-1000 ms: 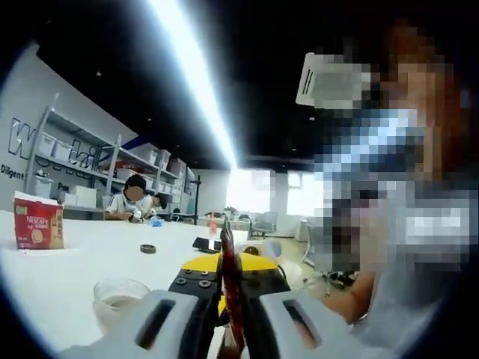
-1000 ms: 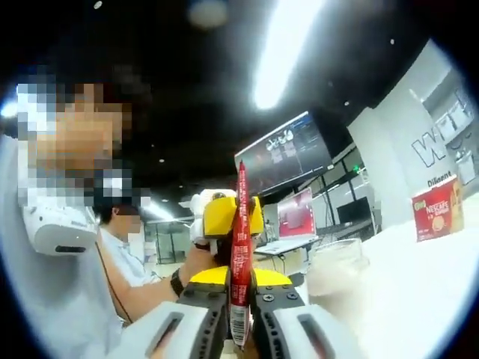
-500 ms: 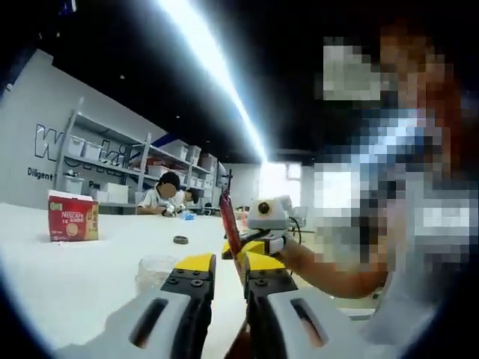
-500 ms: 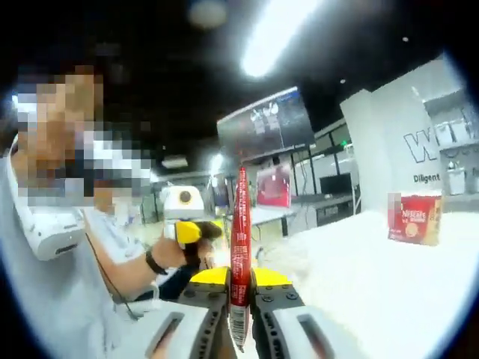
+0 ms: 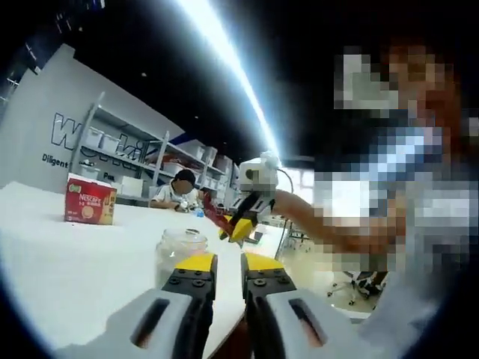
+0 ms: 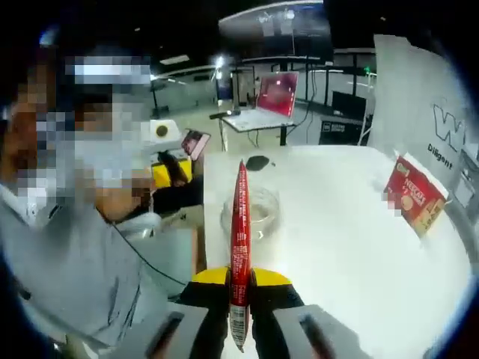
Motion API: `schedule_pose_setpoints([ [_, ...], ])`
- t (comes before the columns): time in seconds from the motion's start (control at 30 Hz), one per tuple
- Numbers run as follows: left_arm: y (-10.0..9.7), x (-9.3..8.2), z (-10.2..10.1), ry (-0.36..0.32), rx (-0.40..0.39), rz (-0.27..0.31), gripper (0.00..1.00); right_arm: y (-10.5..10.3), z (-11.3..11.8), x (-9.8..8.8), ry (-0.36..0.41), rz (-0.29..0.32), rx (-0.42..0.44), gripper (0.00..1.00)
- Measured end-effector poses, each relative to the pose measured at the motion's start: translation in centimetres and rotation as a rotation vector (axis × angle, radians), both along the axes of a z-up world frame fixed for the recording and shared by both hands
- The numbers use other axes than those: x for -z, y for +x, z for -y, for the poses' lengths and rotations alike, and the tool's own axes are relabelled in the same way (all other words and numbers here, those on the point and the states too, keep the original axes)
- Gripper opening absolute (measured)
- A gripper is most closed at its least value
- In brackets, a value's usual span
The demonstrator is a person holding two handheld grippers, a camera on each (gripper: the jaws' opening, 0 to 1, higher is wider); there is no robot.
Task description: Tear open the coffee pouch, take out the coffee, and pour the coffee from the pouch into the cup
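Since the earlier frames the right tool point(image 6: 239, 288) has tipped from near level to looking down over the white surface point(image 6: 337, 247), while the left tool point(image 5: 221, 273) has let go of the pouch. Clamped between the right tool's jaws, the red coffee pouch point(image 6: 239, 247) stands upright, its tip in front of the glass cup point(image 6: 251, 213) just ahead. A red Nescafe box point(image 6: 413, 196) lies well to that tool's right. In the left gripper view, the left tool's jaws stand narrowly apart and hold nothing, the cup point(image 5: 178, 250) just beyond them; the right tool point(image 5: 241, 224) hangs above and past the cup.
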State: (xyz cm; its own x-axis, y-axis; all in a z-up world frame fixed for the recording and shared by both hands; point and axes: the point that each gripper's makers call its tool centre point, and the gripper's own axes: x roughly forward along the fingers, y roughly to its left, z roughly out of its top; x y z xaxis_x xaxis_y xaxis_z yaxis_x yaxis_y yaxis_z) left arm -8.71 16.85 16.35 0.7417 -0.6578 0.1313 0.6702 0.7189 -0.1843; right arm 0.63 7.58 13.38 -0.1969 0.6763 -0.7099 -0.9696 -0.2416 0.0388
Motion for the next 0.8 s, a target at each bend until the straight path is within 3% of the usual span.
schedule_pose_setpoints([
  [0.27,-0.6,-0.1,-1.6,-0.006,-0.021,0.003,0.14,0.6,0.0,-0.4,-0.244,0.096,-0.062,0.1],
  [0.57,-1.0,-0.2,-2.3,-0.015,-0.034,0.01,0.14,1.3,-0.4,-0.9,-0.411,0.154,-0.106,0.1],
  [0.8,-1.2,0.0,-2.5,-0.009,-0.044,0.008,0.14,2.1,0.0,-1.5,-0.624,0.245,-0.169,0.1],
])
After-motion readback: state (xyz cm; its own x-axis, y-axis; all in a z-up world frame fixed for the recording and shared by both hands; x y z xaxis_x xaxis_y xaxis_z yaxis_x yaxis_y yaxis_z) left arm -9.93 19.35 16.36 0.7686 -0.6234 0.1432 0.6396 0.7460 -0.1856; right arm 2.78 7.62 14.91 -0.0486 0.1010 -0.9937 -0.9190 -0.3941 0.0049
